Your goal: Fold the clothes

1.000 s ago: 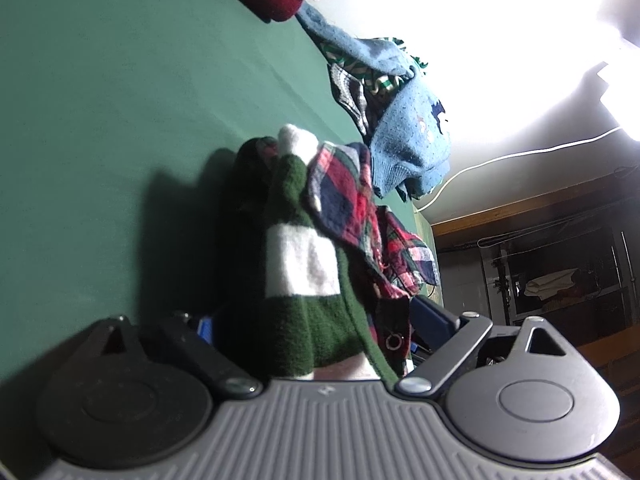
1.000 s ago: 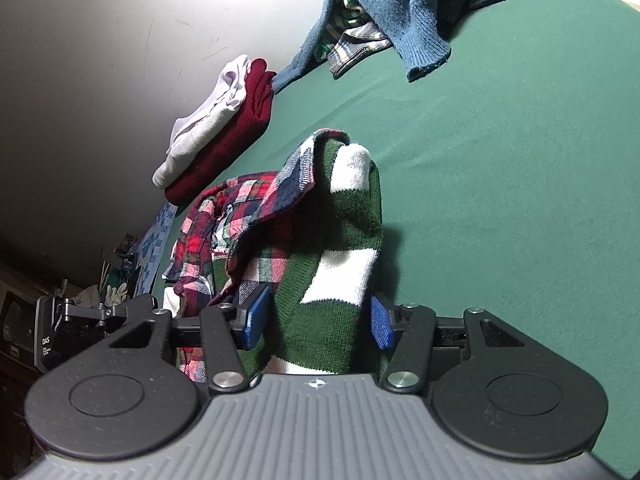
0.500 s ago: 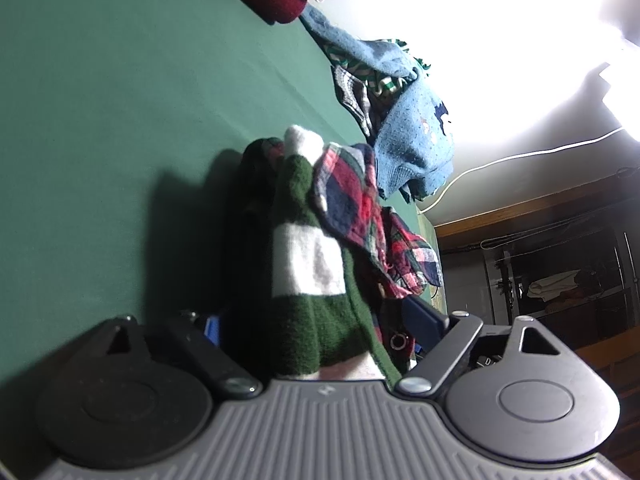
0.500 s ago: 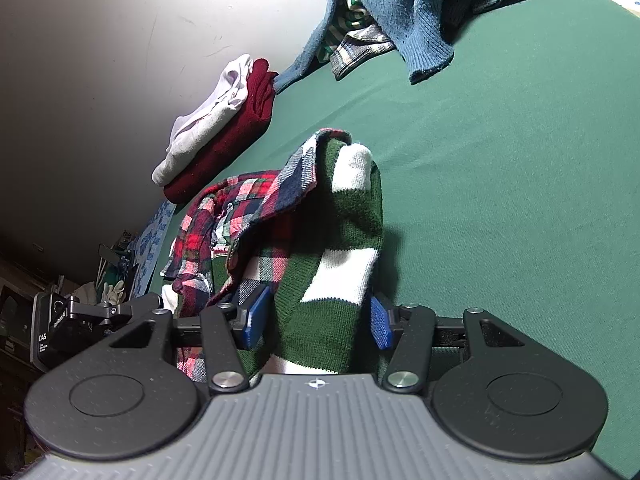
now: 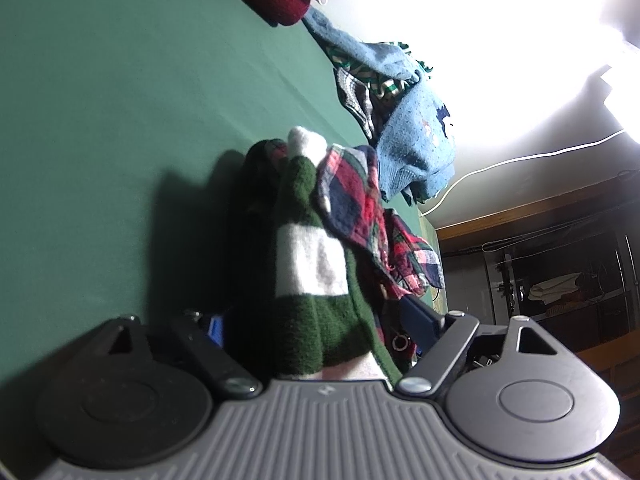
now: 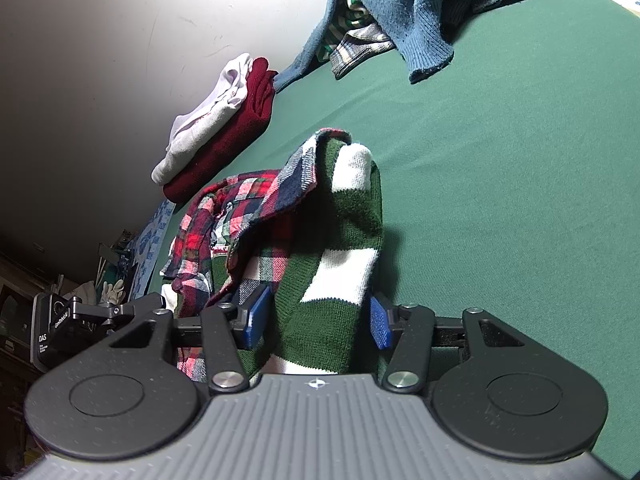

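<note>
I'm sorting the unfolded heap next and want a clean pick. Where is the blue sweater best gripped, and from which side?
Judging by its pose, grip the blue sweater at the ribbed hem that lies flat on the green table, away from the plaid and striped clothes under its left part. Come from the open table side: that edge lies free, so the fingers would probably catch only one garment.

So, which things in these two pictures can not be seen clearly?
- Left wrist view: left gripper pads, hidden behind the green and white sweater.
- Left wrist view: wall, washed out by glare.
- Right wrist view: sweater's near end, cut off by the gripper body.
</note>
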Available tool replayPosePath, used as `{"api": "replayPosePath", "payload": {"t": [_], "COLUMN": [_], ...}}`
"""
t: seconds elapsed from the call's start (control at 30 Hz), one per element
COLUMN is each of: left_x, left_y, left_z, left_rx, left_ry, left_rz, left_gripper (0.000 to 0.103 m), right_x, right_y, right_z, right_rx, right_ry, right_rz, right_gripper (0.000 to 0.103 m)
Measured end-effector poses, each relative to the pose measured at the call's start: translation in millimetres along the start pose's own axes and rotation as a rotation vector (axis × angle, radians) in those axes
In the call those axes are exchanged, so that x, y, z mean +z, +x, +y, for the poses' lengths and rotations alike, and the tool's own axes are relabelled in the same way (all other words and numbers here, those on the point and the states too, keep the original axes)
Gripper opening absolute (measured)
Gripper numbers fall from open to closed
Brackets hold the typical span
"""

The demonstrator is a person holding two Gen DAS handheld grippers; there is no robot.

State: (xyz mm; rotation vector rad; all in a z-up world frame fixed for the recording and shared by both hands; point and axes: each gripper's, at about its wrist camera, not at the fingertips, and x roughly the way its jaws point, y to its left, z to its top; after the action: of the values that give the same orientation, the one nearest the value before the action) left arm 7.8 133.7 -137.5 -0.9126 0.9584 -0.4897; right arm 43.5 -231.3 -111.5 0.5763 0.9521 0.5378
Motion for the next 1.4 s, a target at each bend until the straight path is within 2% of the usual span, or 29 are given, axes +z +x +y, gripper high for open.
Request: {"api": "replayPosePath", "payload": {"t": [0.33, 0.57, 0.9, 1.1, 1.4], "left_x": [1.3, 2.6, 2.8, 1.9, 4.5], "left_y": [0.3, 4.5, 9.7, 12.2, 14.8], "left_z": [0.2, -6.5, -22.7, -28.2, -31.2], "left_rx": [0.018, 0.055, 0.172, 0.214, 0.23], "left_ry": [0.004, 0.031, 0.116, 0.139, 0.146], "left_rz": [0.003, 0.019, 0.022, 0.013, 0.024], "left_gripper": [0.074, 0.073, 0.06, 0.055, 0.055], "right_x": [-0.1, 3.0, 6.4, 8.9, 10.6], "right_y": [0.7, 1.8, 8.0, 9.6, 10.9], "right_z": [0.8, 4.3, 34.2, 40.2, 45.6], "right_rx": [-0.009, -0.025, -0.168, -0.203, -0.23], "right_ry": [-0.011, -0.019, -0.163, -0.176, -0.18], "right_rz": [0.005, 0.017, 0.051, 0.065, 0.078], "right_gripper": [0.052, 0.053, 0.047, 0.046, 0.046]}}
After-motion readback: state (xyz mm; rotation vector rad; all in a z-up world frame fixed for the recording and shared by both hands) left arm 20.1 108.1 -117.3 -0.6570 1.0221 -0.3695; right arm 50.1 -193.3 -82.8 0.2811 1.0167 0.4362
